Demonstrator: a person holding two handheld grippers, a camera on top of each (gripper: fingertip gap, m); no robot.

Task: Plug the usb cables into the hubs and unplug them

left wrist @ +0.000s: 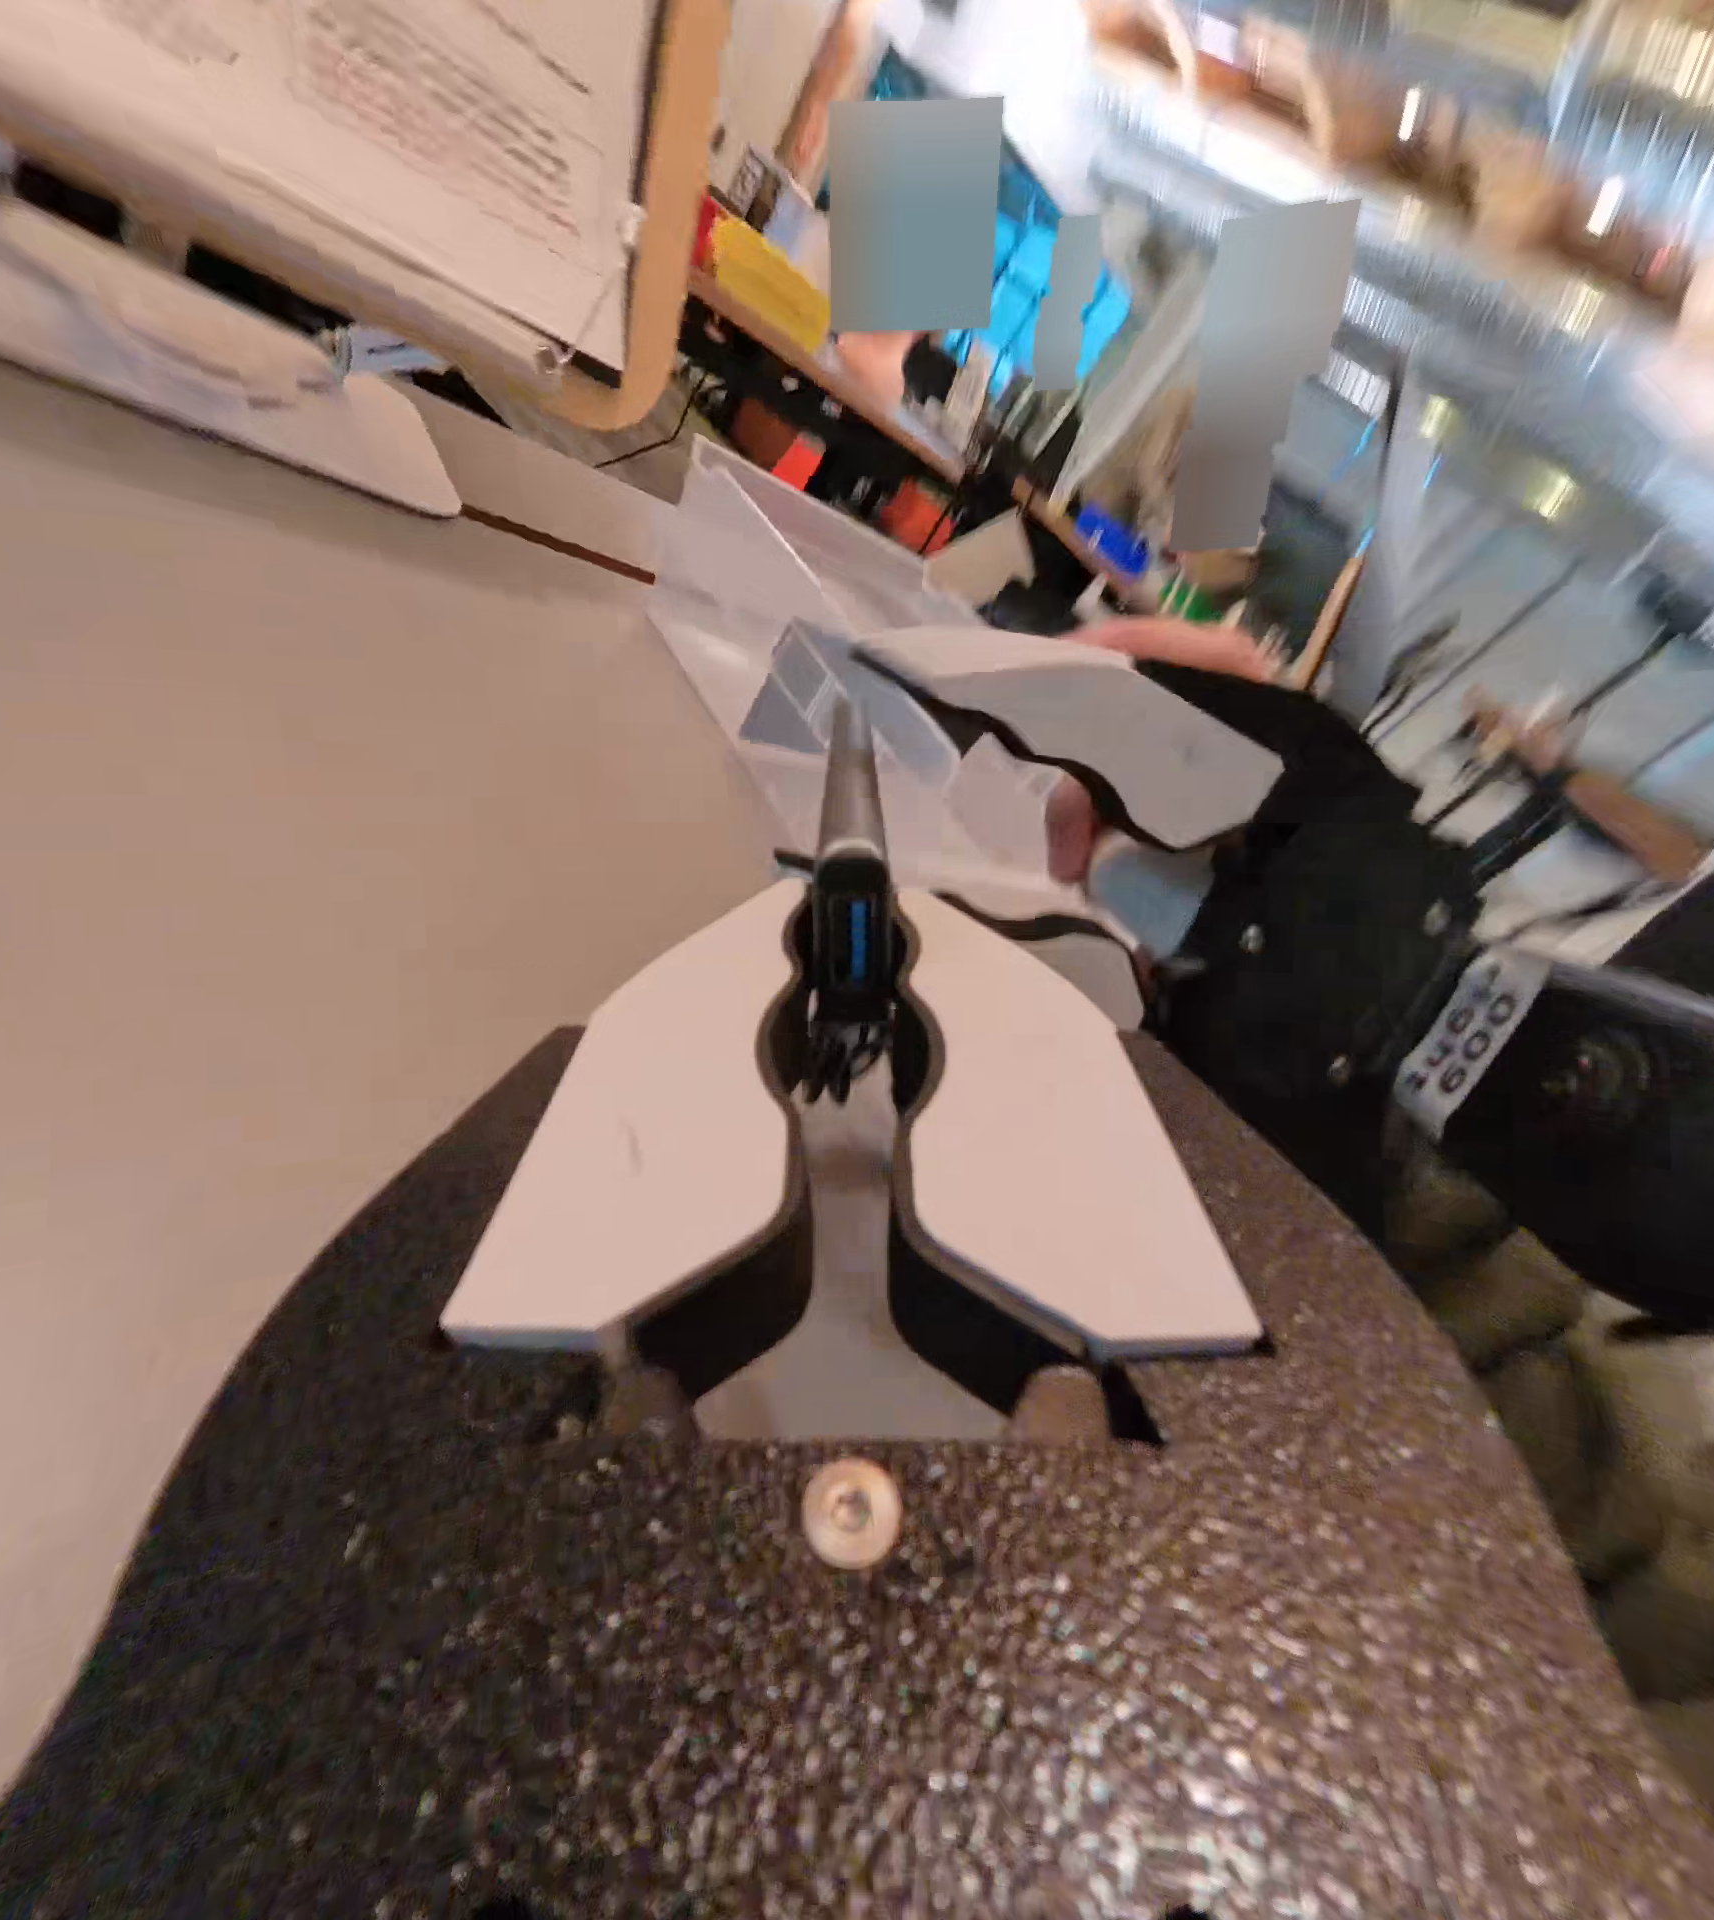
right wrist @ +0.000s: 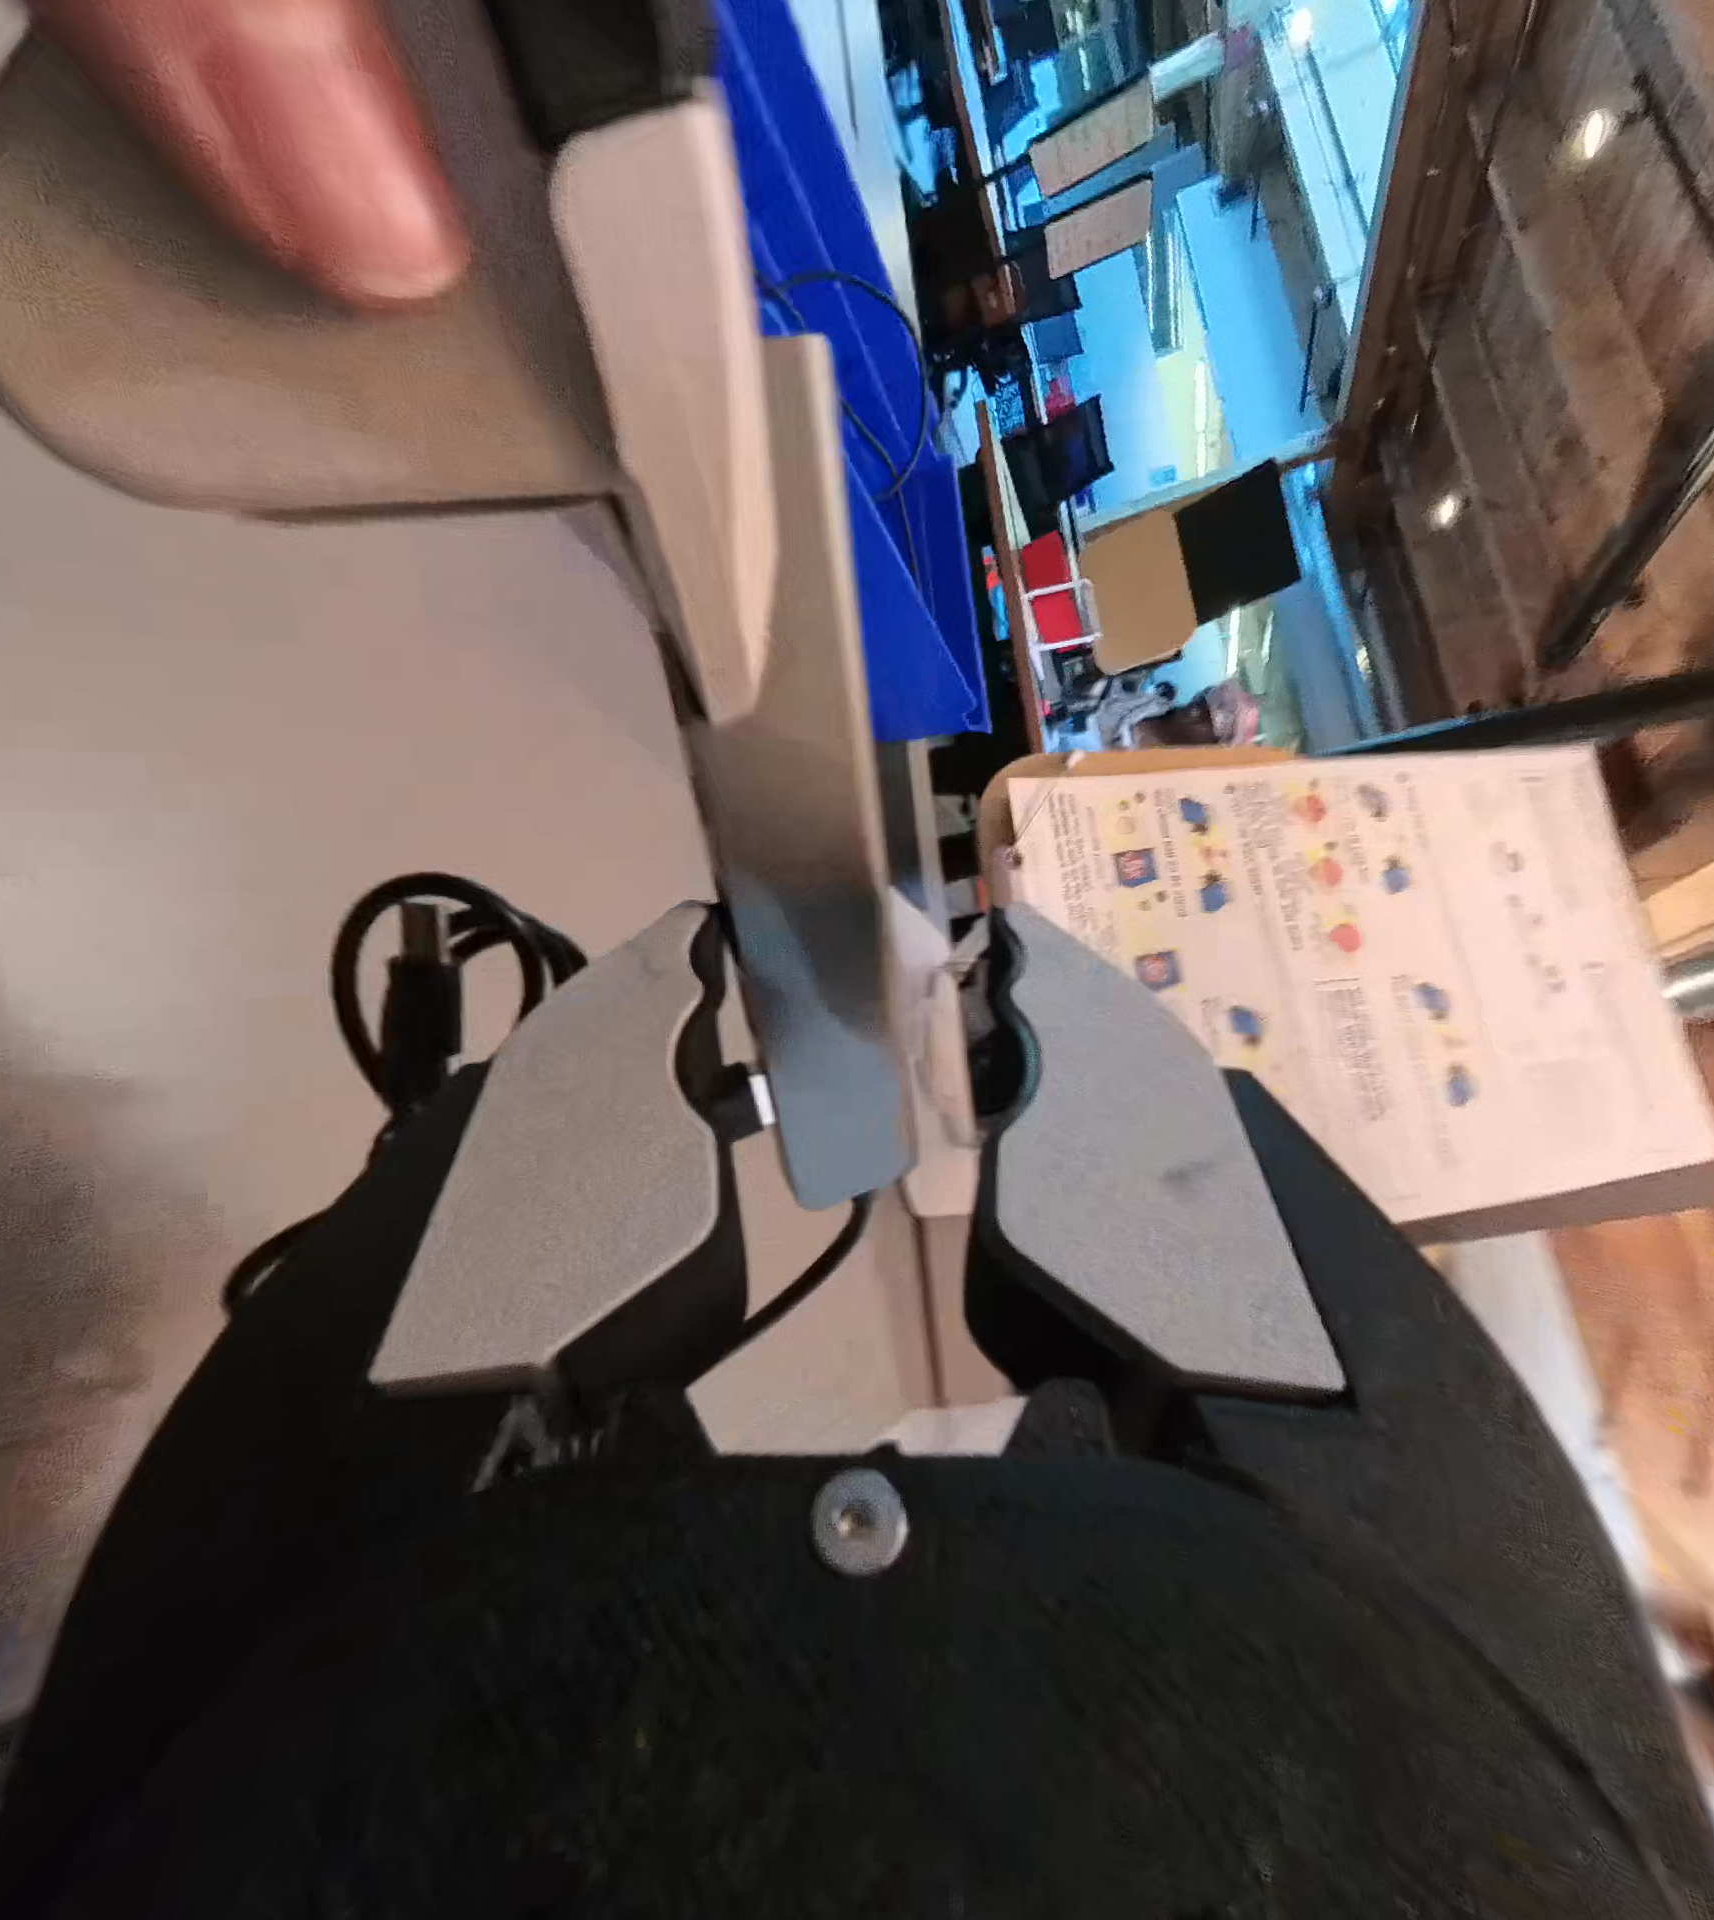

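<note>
Beige tabletop (left wrist: 209,831) carries black cables (right wrist: 406,977); blurred workshop shelving behind.

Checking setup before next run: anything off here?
Nothing damaged or spilled. Only oddity: left gripper clamps the grey hub over its blue end port, likely blocking it. Black cable lies coiled on the table.

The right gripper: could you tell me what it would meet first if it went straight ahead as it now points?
Probably the grey hub, which already stands between the open fingers of the right gripper, held from the far end by the left gripper. Depth is unclear, so contact may be near.
</note>
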